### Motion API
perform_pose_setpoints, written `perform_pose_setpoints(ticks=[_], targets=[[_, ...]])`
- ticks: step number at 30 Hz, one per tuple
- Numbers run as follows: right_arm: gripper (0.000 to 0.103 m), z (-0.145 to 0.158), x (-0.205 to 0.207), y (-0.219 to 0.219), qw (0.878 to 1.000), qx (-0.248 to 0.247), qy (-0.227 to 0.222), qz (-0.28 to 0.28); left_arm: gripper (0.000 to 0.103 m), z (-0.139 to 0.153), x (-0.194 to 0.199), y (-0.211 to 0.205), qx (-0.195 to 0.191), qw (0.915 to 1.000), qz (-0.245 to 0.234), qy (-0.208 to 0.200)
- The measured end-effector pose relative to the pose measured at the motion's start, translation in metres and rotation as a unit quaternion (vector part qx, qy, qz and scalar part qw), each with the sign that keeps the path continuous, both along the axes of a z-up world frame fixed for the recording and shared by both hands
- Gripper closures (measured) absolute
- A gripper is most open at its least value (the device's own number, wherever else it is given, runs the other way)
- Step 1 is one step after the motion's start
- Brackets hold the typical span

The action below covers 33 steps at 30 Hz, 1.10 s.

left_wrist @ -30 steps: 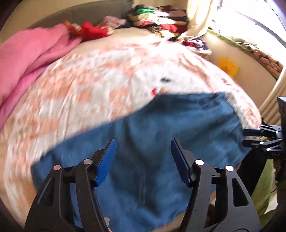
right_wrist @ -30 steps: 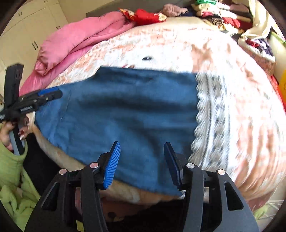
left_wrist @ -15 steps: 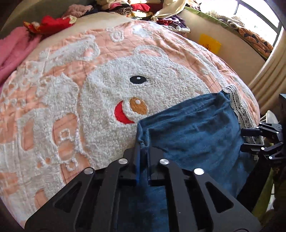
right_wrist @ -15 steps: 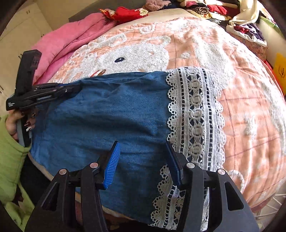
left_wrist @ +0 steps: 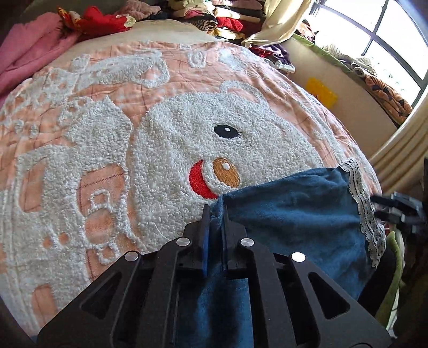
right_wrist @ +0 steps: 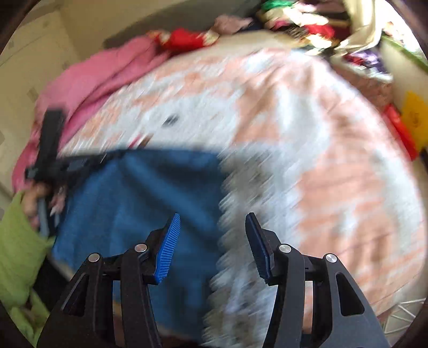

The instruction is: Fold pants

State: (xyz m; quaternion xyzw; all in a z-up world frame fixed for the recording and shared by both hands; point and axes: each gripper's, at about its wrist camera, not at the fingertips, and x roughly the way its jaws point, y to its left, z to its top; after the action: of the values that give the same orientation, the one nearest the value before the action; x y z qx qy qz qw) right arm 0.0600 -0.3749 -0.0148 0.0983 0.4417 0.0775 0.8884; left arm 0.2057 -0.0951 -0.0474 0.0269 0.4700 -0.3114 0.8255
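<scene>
Blue denim pants (left_wrist: pixel 294 211) with a white lace hem (left_wrist: pixel 361 198) lie at the near right edge of the bed. My left gripper (left_wrist: pixel 214 214) is shut on the pants' upper left corner, pinching a fold of denim. In the blurred right wrist view the pants (right_wrist: pixel 139 198) spread below and left, and the lace hem (right_wrist: pixel 235 214) runs between the fingers. My right gripper (right_wrist: pixel 212 227) is open and empty above the lace end. The left gripper (right_wrist: pixel 53 163) shows at the pants' far left corner.
The bed has a peach blanket with a fluffy white bear face (left_wrist: pixel 214 139). A pink quilt (right_wrist: pixel 101 80) lies at the far left. Piled clothes (left_wrist: pixel 219 18) sit at the head. A wall and window (left_wrist: pixel 374 40) stand to the right.
My left gripper closed on the pants' corner and holds it, lifted slightly. My right gripper stays open and is moving fast, blurring its view.
</scene>
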Motion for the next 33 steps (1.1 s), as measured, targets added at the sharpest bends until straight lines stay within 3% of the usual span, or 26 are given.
perform_pose_setpoints(ticks=[3,5,9,11,12,15,19,22,26,29,31,33], targets=[[0.053,0.005,0.021,-0.029,1.0,0.003,-0.012,-0.026,0.1,0.001,-0.001,0.0,0.0,1.0,-0.001,0.0],[0.053,0.0,0.036,-0.039,1.0,0.002,0.002,-0.029,0.1,0.001,-0.002,0.0,0.001,1.0,-0.002,-0.001],[0.053,-0.024,0.065,-0.048,0.998,0.047,0.035,-0.006,0.1,-0.001,-0.002,-0.001,0.001,1.0,0.0,-0.003],[0.062,-0.036,0.073,-0.049,0.997,0.054,0.054,-0.004,0.101,0.0,-0.003,-0.001,0.002,1.0,0.003,-0.003],[0.073,-0.04,0.072,-0.049,0.997,0.062,0.051,0.002,0.102,0.0,-0.005,-0.001,0.003,1.0,0.003,-0.004],[0.083,-0.032,0.062,-0.05,0.995,0.097,0.024,0.018,0.102,0.007,-0.011,-0.002,0.012,0.9997,0.007,-0.022],[0.083,0.005,0.05,-0.046,0.997,0.059,-0.053,0.02,0.102,0.024,-0.014,-0.003,0.01,0.9986,0.021,-0.048],[0.083,0.005,0.063,-0.042,0.998,0.018,-0.048,0.02,0.102,0.019,-0.005,-0.01,0.028,0.9979,0.032,-0.048],[0.079,-0.03,0.081,-0.037,0.999,-0.029,-0.002,0.016,0.101,-0.007,0.006,-0.011,0.037,0.998,0.044,-0.025],[0.068,-0.044,0.081,-0.039,1.0,-0.027,0.006,-0.001,0.098,-0.012,0.006,-0.009,0.034,0.9979,0.043,-0.033],[0.06,-0.04,0.079,-0.044,1.0,-0.028,0.005,-0.014,0.095,-0.009,0.006,-0.003,0.024,0.9983,0.045,-0.029],[0.053,-0.027,0.07,-0.047,0.999,-0.034,-0.006,-0.027,0.085,0.001,0.002,0.003,0.03,0.9973,0.055,-0.038]])
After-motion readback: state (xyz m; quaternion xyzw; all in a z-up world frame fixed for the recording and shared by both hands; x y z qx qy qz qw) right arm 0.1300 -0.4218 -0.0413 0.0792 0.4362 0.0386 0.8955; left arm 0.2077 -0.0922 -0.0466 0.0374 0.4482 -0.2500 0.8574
